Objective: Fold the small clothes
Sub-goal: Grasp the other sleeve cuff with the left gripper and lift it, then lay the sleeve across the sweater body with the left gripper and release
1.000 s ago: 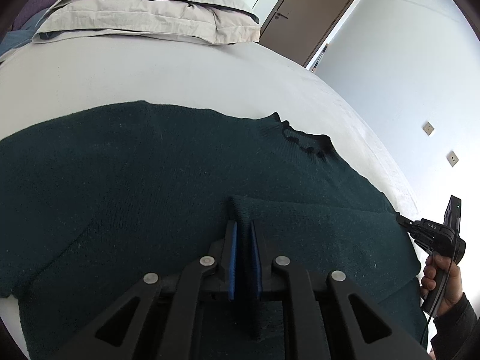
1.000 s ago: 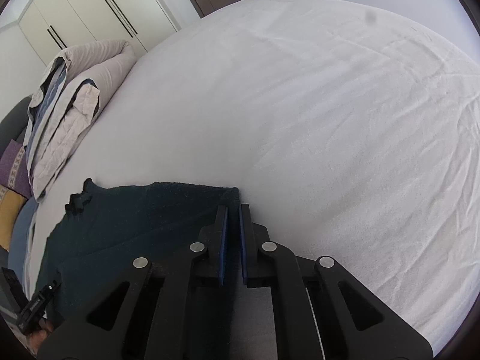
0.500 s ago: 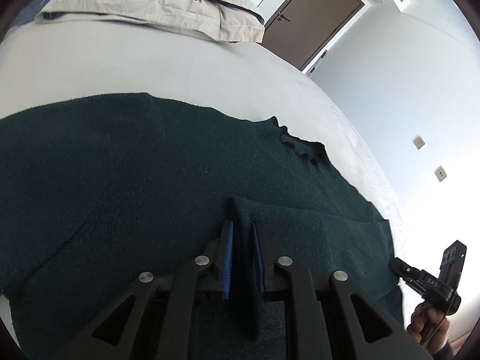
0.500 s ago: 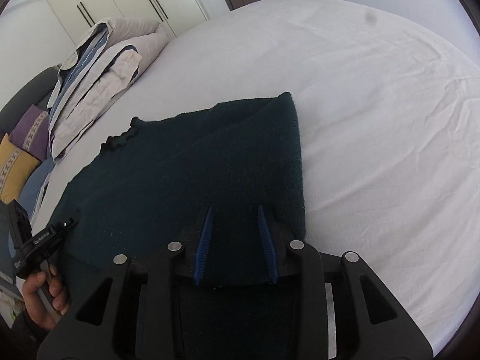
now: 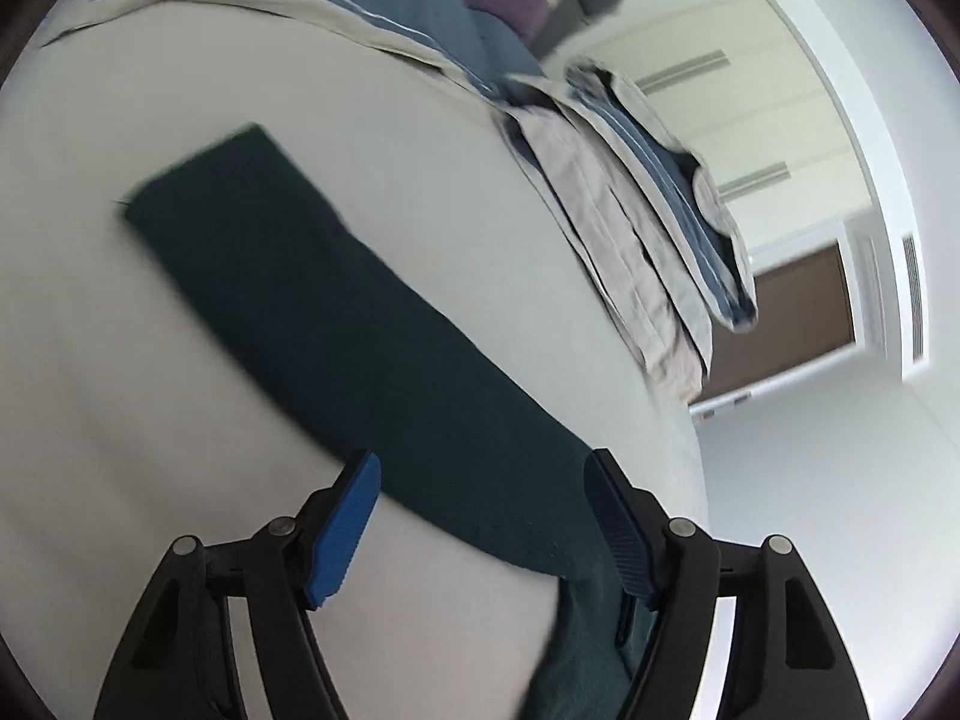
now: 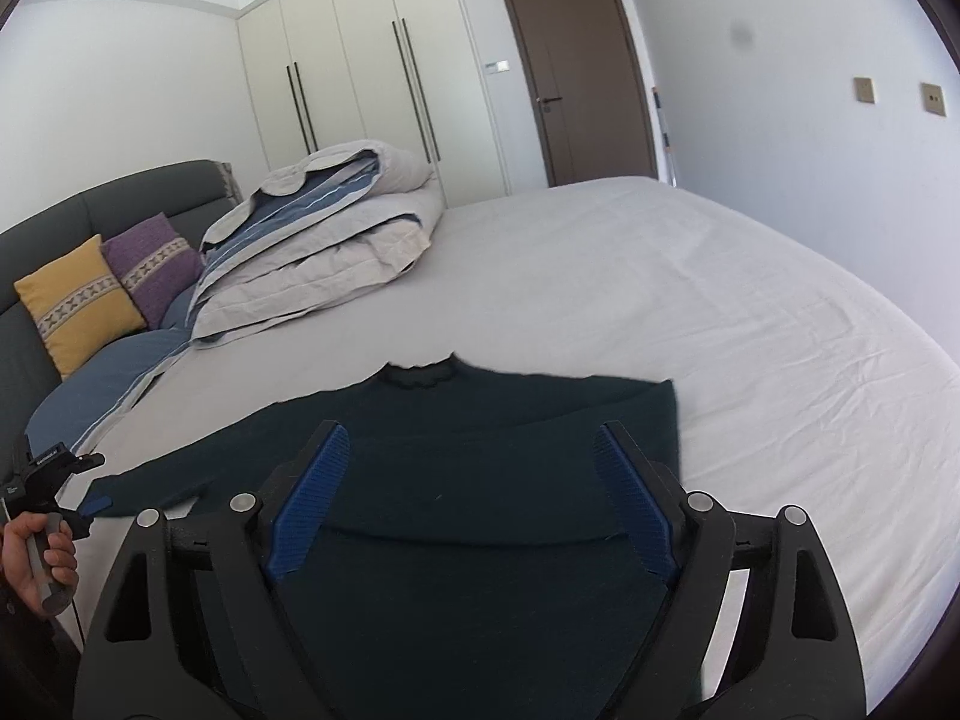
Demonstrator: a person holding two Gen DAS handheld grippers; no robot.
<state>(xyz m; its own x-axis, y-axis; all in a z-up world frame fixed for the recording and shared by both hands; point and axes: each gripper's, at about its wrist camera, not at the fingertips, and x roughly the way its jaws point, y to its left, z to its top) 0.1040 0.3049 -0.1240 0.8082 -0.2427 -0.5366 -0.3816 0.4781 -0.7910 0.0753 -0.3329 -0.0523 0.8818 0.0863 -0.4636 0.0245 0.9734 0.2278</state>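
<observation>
A dark green knitted sweater (image 6: 480,456) lies flat on the white bed sheet (image 6: 750,312), collar toward the pillows, its right sleeve folded in over the body. My right gripper (image 6: 471,489) is open above the sweater's lower body and holds nothing. In the left wrist view the sweater's left sleeve (image 5: 336,324) stretches out straight across the sheet. My left gripper (image 5: 483,522) is open over the sleeve's near end, close to the shoulder. The left gripper also shows in the right wrist view (image 6: 90,501), at the sleeve's end at the far left.
A folded grey and blue duvet (image 6: 336,240) lies at the head of the bed. Yellow and purple cushions (image 6: 78,300) lean on the dark headboard. Wardrobe doors (image 6: 360,72) and a brown door (image 6: 576,72) stand beyond the bed.
Both grippers have opened and let go of the folded right sleeve. My left gripper has swung left to the outstretched left sleeve. My right gripper has drawn back and up.
</observation>
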